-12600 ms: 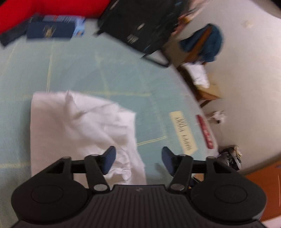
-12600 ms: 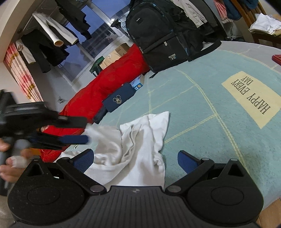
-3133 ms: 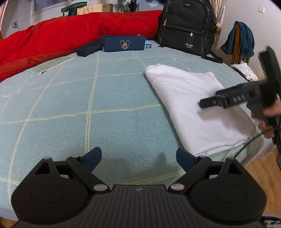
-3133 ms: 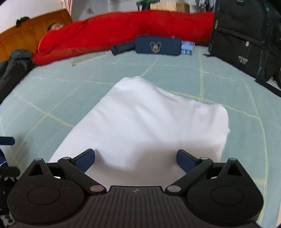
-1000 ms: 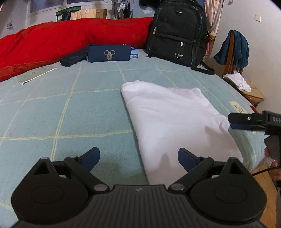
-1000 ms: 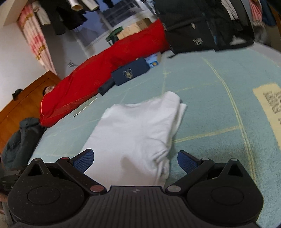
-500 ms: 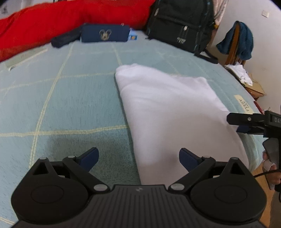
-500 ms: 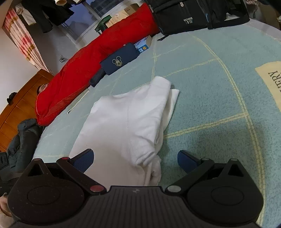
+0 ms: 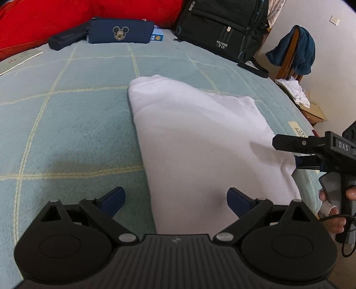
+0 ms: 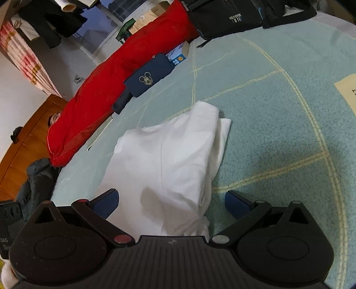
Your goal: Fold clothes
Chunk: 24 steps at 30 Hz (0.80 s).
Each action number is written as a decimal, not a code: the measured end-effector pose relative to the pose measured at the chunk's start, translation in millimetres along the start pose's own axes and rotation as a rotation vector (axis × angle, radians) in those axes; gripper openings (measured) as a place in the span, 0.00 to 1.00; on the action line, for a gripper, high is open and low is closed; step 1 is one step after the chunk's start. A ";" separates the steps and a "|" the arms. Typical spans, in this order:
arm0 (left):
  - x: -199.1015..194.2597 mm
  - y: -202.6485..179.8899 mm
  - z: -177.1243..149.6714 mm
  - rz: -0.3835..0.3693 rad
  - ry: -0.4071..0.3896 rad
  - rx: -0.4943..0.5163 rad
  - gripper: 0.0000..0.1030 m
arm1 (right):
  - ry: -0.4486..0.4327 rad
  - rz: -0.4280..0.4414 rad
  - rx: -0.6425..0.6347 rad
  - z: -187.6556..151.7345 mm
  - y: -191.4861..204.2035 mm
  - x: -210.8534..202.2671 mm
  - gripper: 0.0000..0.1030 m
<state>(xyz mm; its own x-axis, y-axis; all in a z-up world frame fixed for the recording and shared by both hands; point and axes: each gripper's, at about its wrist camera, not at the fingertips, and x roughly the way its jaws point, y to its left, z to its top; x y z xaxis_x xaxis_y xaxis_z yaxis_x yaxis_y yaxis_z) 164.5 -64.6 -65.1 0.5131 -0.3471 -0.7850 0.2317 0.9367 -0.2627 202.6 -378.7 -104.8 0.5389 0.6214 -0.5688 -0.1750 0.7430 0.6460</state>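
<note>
A white garment (image 9: 200, 137) lies folded into a long rectangle on the light blue checked bed cover (image 9: 66, 124). My left gripper (image 9: 175, 200) is open at the garment's near end, its right finger over the cloth and its left finger over the cover. My right gripper (image 10: 171, 201) is open too, low over the garment (image 10: 169, 160) at its thick folded corner. In the left wrist view the right gripper (image 9: 287, 153) reaches in from the right at the cloth's edge, held by a hand (image 9: 333, 213). Neither gripper holds anything.
A red duvet (image 9: 66, 17), a navy Mickey pouch (image 9: 120, 33) and a black backpack (image 9: 222, 29) line the far side of the bed. A chair with blue clothing (image 9: 298, 53) stands to the right, beyond the bed edge. A wooden headboard (image 10: 22, 142) and a dark jacket (image 10: 37, 182) are at the left.
Both grippers have come lower and closer to the garment's near end. The garment, crumpled in the oldest frames, now lies folded and has kept its shape over the last second.
</note>
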 end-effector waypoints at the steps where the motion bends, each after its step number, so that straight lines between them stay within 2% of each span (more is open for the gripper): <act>1: 1.1 0.5 1.2 -0.004 0.003 -0.001 0.95 | 0.000 0.004 0.007 1.1 -0.7 0.9 1.00; 7: 10.9 3.1 9.2 -0.050 0.014 -0.012 0.96 | 0.000 0.054 0.029 10.1 -5.5 11.2 1.00; 10: 16.9 6.1 16.9 -0.098 0.014 -0.027 0.96 | 0.008 0.105 0.055 19.3 -12.3 19.3 1.00; 17: 37.3 23.6 38.8 -0.209 0.005 -0.123 0.97 | 0.038 0.175 0.103 40.4 -21.8 37.0 1.00; 24: 28.9 28.1 32.2 -0.295 0.070 -0.138 0.98 | 0.064 0.193 0.072 25.0 -13.3 27.6 1.00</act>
<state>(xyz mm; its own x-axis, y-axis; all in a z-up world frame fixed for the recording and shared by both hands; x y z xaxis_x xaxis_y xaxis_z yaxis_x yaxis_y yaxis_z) 212.4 -49.8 -77.1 0.3813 -0.6048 -0.6992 0.2453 0.7954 -0.5543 240.3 -377.7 -116.4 0.4474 0.7668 -0.4603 -0.2095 0.5902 0.7796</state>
